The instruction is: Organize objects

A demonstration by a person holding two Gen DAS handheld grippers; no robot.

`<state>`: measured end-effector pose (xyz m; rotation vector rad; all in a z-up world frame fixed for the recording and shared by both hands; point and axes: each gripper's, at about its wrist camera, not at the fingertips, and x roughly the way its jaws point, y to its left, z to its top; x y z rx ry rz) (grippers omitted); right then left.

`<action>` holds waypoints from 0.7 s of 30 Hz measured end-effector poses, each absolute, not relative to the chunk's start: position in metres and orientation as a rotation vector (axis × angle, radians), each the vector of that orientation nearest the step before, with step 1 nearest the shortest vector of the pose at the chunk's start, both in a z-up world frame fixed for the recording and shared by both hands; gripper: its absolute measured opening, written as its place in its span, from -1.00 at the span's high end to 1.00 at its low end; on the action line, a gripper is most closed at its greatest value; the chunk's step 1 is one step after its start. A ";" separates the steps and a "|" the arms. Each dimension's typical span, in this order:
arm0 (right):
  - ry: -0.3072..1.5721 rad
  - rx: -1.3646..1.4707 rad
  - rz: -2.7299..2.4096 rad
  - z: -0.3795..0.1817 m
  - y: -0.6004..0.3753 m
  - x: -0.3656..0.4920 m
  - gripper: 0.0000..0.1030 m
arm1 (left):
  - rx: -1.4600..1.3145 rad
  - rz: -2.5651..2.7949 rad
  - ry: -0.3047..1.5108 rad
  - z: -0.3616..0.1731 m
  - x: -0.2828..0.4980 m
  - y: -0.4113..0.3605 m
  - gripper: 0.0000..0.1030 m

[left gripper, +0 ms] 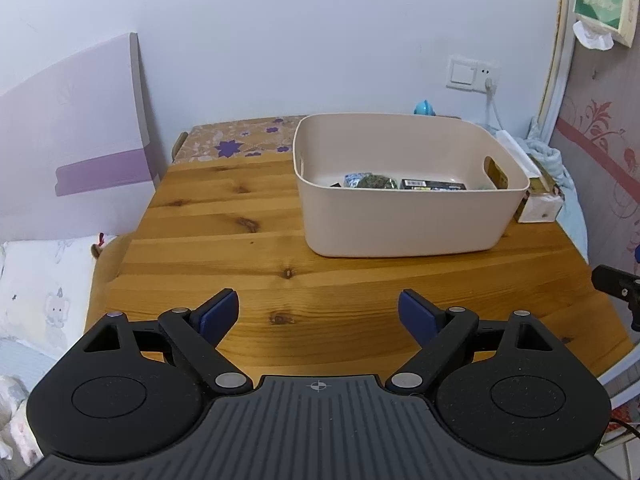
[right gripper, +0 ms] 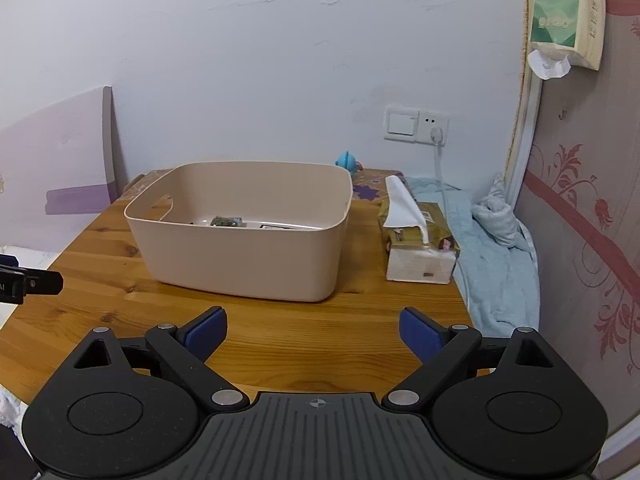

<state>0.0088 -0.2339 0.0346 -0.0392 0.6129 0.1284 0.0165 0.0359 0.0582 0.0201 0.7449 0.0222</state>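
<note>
Broad knotty pine-plank wooden table (left gripper: 224, 240), bare across the near half. Toward the far right of it, large beige rounded plastic bin (left gripper: 400, 220) with cut-out handles, upright. Down inside on the bin floor: dark green crumpled packet (left gripper: 374, 181), a blue-and-silver wrapper touching its left side, and a flat black rectangular box with printed label (left gripper: 434, 185) just to its right; further contents too hidden by the rim to name. Just beside the bin's right wall, gold-and-white soft tissue pack (right gripper: 420, 252) with a white sheet standing up from the slot, apart from the bin by a narrow strip of wood. Past that, pale blue rumpled towel (right gripper: 496, 248) draped over the table's right edge. Behind the bin, small turquoise round toy (right gripper: 347, 162), partly hidden by the far rim. On the wall, white switch and socket plate (right gripper: 416, 124) with a plug in it.

Low over the near edge, left black two-finger gripper with blue pads (left gripper: 319, 312): jaws spread wide, nothing between. Right black two-finger gripper with blue pads (right gripper: 313, 330): likewise spread wide, holding nothing, well short of the bin.
</note>
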 end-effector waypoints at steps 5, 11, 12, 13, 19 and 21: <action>0.601 -0.056 0.124 0.038 -0.232 0.003 -0.88 | 0.020 0.003 0.741 0.060 0.014 0.033 -0.74; 0.596 -0.060 0.127 0.039 -0.230 0.003 -0.93 | 0.038 -0.011 0.756 0.056 0.017 0.030 -0.74; 0.597 -0.060 0.128 0.039 -0.230 0.003 -0.93 | 0.045 -0.010 0.758 0.055 0.017 0.029 -0.74; 0.597 -0.060 0.128 0.039 -0.230 0.003 -0.93 | 0.049 -0.009 0.760 0.055 0.018 0.029 -0.75; 0.600 -0.058 0.128 0.039 -0.230 0.006 -0.96 | 0.044 -0.015 0.777 0.051 0.022 0.029 -0.76; 0.594 -0.063 0.128 0.040 -0.230 0.006 -1.00 | 0.043 -0.019 0.780 0.050 0.023 0.030 -0.77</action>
